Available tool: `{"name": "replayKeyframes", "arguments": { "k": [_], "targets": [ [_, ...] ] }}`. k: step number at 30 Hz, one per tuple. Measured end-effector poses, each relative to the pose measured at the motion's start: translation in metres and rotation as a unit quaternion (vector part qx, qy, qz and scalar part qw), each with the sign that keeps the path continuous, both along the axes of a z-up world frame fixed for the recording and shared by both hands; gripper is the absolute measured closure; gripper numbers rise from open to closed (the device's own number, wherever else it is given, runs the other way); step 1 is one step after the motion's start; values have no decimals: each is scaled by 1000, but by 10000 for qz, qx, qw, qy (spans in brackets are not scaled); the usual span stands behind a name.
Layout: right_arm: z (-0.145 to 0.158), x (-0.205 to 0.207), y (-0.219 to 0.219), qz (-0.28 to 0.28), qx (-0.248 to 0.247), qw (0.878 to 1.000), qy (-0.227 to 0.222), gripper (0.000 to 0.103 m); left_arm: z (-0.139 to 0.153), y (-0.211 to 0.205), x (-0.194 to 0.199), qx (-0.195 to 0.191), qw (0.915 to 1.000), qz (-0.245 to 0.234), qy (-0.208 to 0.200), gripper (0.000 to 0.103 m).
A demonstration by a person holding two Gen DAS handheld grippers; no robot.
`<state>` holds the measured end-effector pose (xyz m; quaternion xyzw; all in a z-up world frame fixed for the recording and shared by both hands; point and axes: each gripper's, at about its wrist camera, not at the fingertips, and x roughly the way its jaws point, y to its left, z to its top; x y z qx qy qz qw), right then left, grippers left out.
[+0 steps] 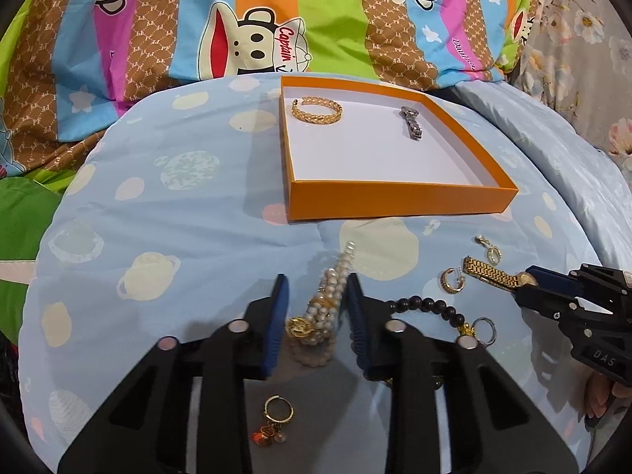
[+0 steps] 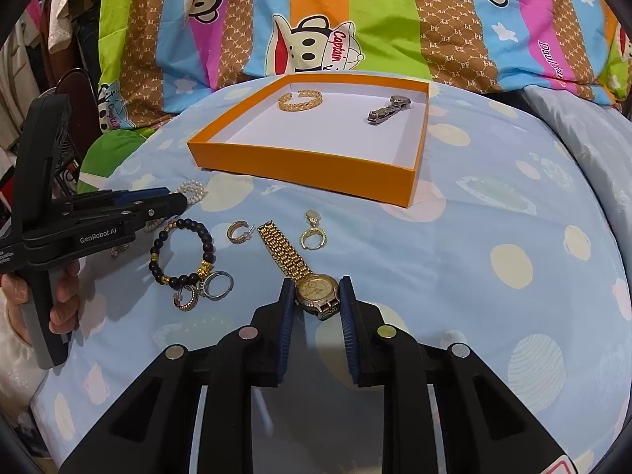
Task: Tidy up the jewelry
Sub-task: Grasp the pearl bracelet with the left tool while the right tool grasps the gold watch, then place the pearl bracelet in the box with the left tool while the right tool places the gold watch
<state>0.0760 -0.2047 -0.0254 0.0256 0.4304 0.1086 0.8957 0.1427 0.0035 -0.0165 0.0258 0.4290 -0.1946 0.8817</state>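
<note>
An orange tray (image 1: pixel 399 197) (image 2: pixel 312 168) on the blue bedspread holds a gold bangle (image 1: pixel 316 111) (image 2: pixel 300 100) and a silver watch (image 1: pixel 412 122) (image 2: pixel 389 109). My left gripper (image 1: pixel 316 296) is open around a pearl bracelet (image 1: pixel 326 308), its jaws on either side of it; the bracelet barely shows past the gripper in the right wrist view (image 2: pixel 193 189). My right gripper (image 2: pixel 316 292) has its jaws closed against the face of a gold watch (image 2: pixel 304 272) (image 1: pixel 493 274) lying on the bed.
Loose on the bed: a black bead bracelet (image 2: pixel 181 252) (image 1: pixel 430 308), hoop earrings (image 2: pixel 238 231) (image 1: pixel 449 281), a pendant earring (image 2: pixel 313 233) (image 1: pixel 489 249), silver rings (image 2: pixel 217 284) and a gold charm ring (image 1: pixel 278 409). A striped cartoon quilt (image 1: pixel 276 19) lies behind.
</note>
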Motion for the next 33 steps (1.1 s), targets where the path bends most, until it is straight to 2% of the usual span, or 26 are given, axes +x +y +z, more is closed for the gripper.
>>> {"name": "replayKeyframes", "arguments": {
  "k": [1,9,11,16,19,23,27,30,33],
  "targets": [
    [1,-1,0,3,13,10000,-18,82,0,0,-1,-27,10000,-26,0,84],
    [20,-13,-3,-101,262,9989,-373,82,10,5,-14,-213,9997,-32,-133,87],
    [28,-17,-4,-168,327,9981,-499,82,17,8,-19,-281,9994,-20,-212,91],
    [62,-27,-14,-329,600,9944,-802,82,43,18,-29,-605,9979,-34,-228,91],
    [86,-21,-14,-373,531,9939,-893,82,64,19,-29,-587,9975,-77,-385,91],
    [117,11,-9,-387,256,9930,-1087,82,100,11,-10,-568,9961,-193,-641,91],
    [138,63,-9,-529,315,9892,-1332,82,122,-14,37,-460,9950,-179,-871,91],
    [134,99,-12,-730,391,9870,-1379,82,117,-28,69,-403,9957,-46,-831,91],
    [102,131,-18,-909,425,9900,-987,82,92,-41,105,-330,9978,112,-557,91]
  ]
}}
